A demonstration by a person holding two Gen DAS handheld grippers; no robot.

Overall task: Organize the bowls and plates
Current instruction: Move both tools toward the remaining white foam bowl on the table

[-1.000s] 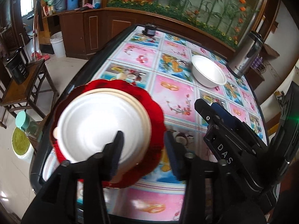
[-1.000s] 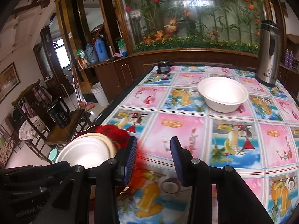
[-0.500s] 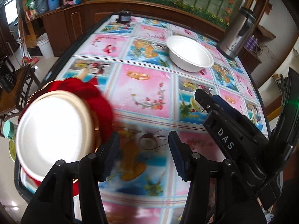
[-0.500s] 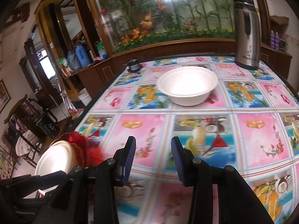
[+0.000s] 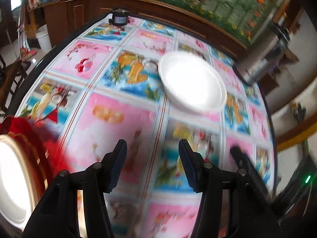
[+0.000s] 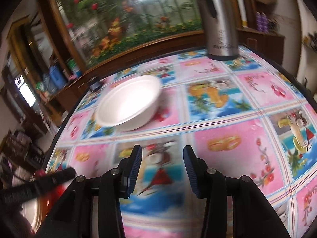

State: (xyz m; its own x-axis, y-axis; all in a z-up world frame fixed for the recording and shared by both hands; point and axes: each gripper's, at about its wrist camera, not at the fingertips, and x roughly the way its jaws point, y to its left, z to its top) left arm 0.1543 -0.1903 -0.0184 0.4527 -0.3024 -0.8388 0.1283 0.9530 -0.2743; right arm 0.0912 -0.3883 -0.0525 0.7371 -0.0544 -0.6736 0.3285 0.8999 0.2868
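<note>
A white bowl (image 5: 192, 81) stands alone on the table's patterned cloth; it also shows in the right wrist view (image 6: 129, 103). A stack with a white plate (image 5: 11, 180) on a red plate (image 5: 39, 136) sits at the table's near left edge; its rim shows in the right wrist view (image 6: 35, 212). My left gripper (image 5: 152, 154) is open and empty above the cloth, short of the bowl. My right gripper (image 6: 162, 158) is open and empty, with the bowl ahead and to the left. Both views are blurred by motion.
A steel thermos (image 6: 218, 19) stands at the far right of the table, also in the left wrist view (image 5: 265, 57). A small dark jar (image 5: 118, 17) sits at the far edge. A wooden cabinet with a flower display runs behind the table. Chairs stand off the left side.
Both grippers have moved away from the plate stack toward the white bowl, which is now larger and nearer in both views. The stack has slid to the left edge. Both stay open.
</note>
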